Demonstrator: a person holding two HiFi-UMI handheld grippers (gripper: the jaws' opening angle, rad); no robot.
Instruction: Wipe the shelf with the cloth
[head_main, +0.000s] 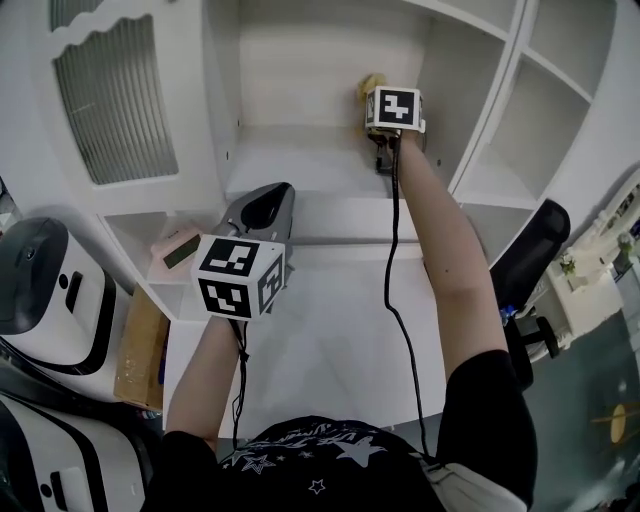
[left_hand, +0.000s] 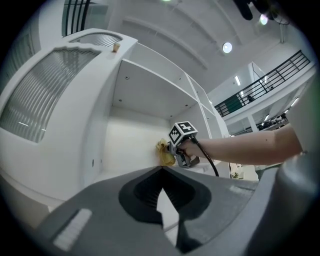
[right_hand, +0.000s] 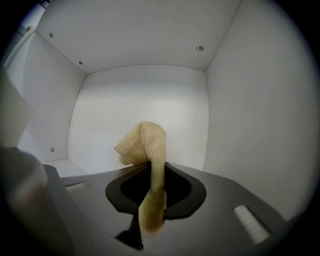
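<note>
Deep inside the shelf (head_main: 300, 165), near its far right corner, the right gripper (right_hand: 150, 210) clamped the yellow cloth (right_hand: 145, 142); the left gripper (left_hand: 162, 172), jaws closed and empty, hovered nearer.

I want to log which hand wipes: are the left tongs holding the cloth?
No, the cloth is clamped in the right tongs, while the left tongs are shut on nothing.

No legible words, labels, brands or numbers anywhere; only wordless square patterns on left cube (head_main: 238, 277) and right cube (head_main: 392, 108).
</note>
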